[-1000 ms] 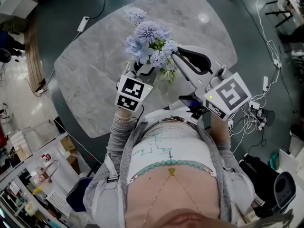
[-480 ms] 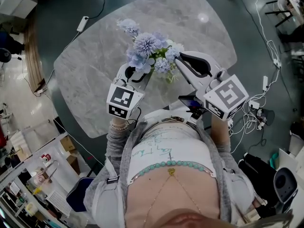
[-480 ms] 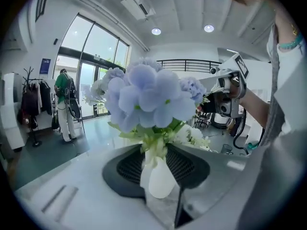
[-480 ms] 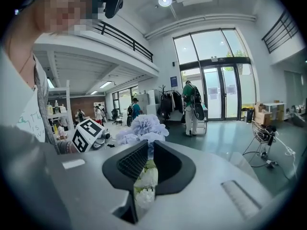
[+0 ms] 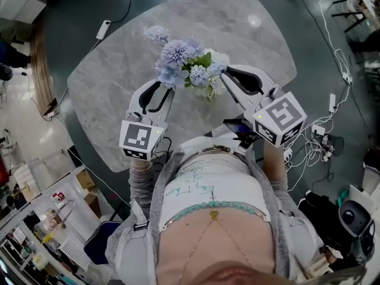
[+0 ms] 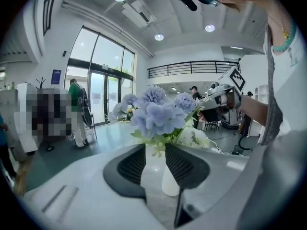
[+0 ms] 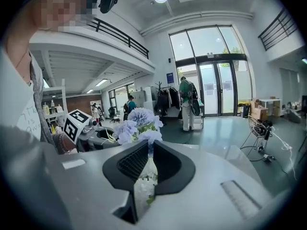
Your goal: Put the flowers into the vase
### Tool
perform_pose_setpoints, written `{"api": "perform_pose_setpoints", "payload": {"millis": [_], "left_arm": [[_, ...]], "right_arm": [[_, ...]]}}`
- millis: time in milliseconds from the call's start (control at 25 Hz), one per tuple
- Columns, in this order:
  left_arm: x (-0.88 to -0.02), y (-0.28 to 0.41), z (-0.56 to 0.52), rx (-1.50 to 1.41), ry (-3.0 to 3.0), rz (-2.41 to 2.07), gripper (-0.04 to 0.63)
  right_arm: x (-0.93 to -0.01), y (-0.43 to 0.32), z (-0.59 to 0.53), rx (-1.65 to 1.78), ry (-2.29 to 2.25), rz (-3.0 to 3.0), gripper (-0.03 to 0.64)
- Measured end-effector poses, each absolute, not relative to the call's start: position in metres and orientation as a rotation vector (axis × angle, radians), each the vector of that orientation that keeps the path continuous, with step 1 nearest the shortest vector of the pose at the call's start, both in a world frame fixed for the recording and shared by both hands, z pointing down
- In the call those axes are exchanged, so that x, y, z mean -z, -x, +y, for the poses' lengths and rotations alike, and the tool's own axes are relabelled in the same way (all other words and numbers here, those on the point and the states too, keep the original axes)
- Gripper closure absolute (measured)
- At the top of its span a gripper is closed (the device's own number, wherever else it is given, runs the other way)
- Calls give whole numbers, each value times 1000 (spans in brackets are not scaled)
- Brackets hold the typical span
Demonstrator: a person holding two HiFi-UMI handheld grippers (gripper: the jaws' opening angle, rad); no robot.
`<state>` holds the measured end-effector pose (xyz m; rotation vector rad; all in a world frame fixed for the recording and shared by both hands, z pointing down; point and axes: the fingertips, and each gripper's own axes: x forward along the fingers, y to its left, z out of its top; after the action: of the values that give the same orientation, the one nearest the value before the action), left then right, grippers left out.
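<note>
Grey marble counter point(image 5: 107, 82), glass-fronted hall. At my 12 o'clock the flowers point(image 5: 184, 61) sit in the vase point(image 6: 165, 178). I read the right gripper point(image 5: 222, 73) jaws clamped on them, likely seating them; left gripper point(image 5: 163, 86) jaws apart, off the vase.

Grey cardigan sleeve point(image 5: 140, 189), white inked top point(image 5: 205, 183), turquoise bead necklace point(image 5: 215, 205); white, black-lined left tongs point(image 5: 161, 89) and right tongs point(image 5: 222, 71)
</note>
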<state>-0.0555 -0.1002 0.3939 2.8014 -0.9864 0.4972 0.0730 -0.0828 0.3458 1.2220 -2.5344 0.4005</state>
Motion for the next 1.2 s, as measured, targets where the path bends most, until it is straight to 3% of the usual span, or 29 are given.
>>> {"api": "perform_pose_setpoints", "payload": {"millis": [200,360,600,1200], "left_arm": [[-362,100,-133,-254,-2750,-1214,492],[-324,90,-138,40,-2740,-992,503],[-340,55,-128,-179,-2869,-938,503],[-340,43,-118,-140,-2889,-890,517]], "right_arm": [[-347,-70,-81,-397,-1209,-2533,558],[-348,-68,-82,-399,-1206,-2530,558],[-356,-69,-81,-423,-1204,-2521,560],[-357,-66,-78,-412,-1198,-2568,558]]}}
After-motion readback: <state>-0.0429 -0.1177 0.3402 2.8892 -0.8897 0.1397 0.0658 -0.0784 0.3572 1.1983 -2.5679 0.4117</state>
